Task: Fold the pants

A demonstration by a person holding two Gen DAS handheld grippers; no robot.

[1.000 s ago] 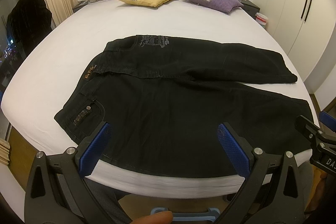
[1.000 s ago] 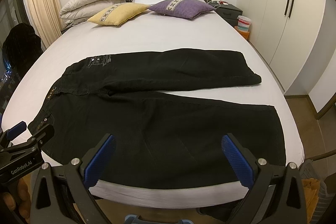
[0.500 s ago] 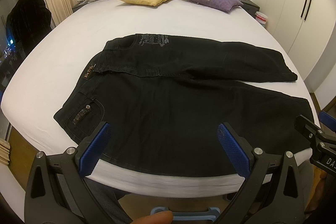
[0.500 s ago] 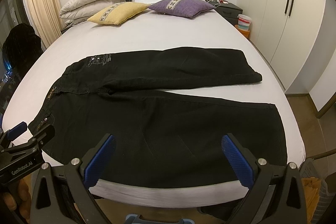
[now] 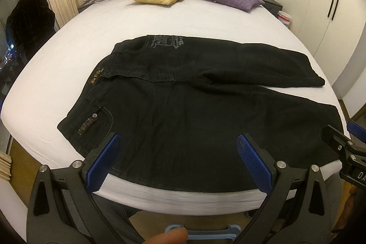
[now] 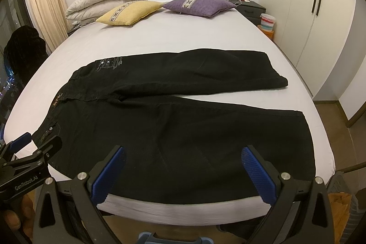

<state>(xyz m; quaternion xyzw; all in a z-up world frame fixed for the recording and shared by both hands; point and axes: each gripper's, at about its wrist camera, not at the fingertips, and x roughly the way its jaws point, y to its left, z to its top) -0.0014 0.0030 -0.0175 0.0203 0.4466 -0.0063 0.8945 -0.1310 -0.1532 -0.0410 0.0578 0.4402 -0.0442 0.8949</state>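
Note:
Black pants (image 5: pixel 183 111) (image 6: pixel 178 125) lie flat across the near part of the bed, waistband to the left, both legs spread toward the right. My left gripper (image 5: pixel 178 152) hangs open above the near edge of the pants by the hip pocket, holding nothing. My right gripper (image 6: pixel 183 166) stands open over the near leg, also holding nothing. In the left wrist view the right gripper shows at the right edge; in the right wrist view the left gripper shows at the lower left, with a hand below it.
The white bed (image 5: pixel 80 42) (image 6: pixel 160 38) carries a yellow cushion (image 6: pixel 128 12), a purple cushion (image 6: pixel 201 5) and a folded duvet (image 6: pixel 107 4) by the headboard. White wardrobe doors (image 6: pixel 308 4) stand right. A dark garment (image 5: pixel 29 15) hangs at left.
Both grippers have drifted slightly; the pants sit a touch lower in the views. Nothing was taken hold of.

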